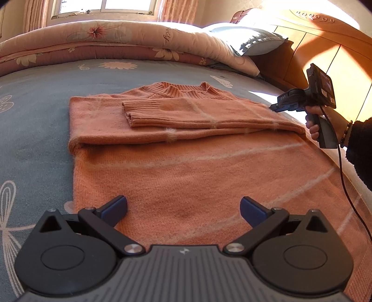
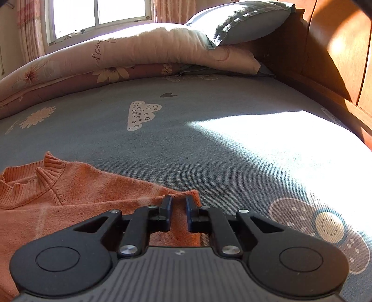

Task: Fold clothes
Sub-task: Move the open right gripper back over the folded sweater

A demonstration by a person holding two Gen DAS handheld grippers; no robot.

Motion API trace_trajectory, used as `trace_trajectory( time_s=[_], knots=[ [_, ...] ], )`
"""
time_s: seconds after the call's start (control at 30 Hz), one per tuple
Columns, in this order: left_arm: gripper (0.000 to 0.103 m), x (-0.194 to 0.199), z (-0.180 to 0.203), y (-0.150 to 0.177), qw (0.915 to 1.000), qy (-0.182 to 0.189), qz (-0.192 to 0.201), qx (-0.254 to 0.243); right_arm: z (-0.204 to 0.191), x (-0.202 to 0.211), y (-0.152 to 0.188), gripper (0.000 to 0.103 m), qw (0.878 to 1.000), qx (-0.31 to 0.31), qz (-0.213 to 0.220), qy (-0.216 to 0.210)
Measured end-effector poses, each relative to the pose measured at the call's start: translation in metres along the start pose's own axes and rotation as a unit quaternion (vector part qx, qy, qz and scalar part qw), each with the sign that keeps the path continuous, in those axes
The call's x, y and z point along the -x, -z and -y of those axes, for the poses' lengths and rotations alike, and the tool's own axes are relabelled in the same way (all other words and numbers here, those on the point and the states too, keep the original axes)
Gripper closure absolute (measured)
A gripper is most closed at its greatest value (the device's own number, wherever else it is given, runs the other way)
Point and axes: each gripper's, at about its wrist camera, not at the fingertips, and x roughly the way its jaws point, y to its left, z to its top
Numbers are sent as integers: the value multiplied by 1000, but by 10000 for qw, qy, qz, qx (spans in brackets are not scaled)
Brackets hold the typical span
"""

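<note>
Right wrist: sweater (image 2: 76,199) corner, bare sheet (image 2: 209,144) beyond

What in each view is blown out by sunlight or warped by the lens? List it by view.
Left wrist view: headboard glares in sun, bed sheet bows at the edges, sweater evenly lit. Right wrist view: sunlit patch on the sheet is washed white, window overexposed.

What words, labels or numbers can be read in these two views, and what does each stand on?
"DAS": white letters on the black body of the right gripper, left wrist view; reading uncertain.
Cursive script on the folded quilt: ends in "...ncy", the rest not legible.
Small pale logo on each gripper's grey housing: a mark, no letters.
Nothing else is readable.
</note>
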Motion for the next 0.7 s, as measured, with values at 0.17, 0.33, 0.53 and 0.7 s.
trace_trajectory(
  time_s=[0.17,0.33,0.53,0.7],
  knots=[
    [1,-1,2,1,10000,-41,8,-59,5,5,-9,86,9988,-365,51,-335],
    [1,-1,2,1,9999,-56,11,-96,7,-15,-4,89,9988,-353,-99,-324],
    [1,0,0,0,10000,-15,1,-13,8,24,-7,54,9981,-260,125,-539],
    [1,0,0,0,10000,-18,3,32,13,41,15,54,9931,-567,-345,-964]
  ],
)
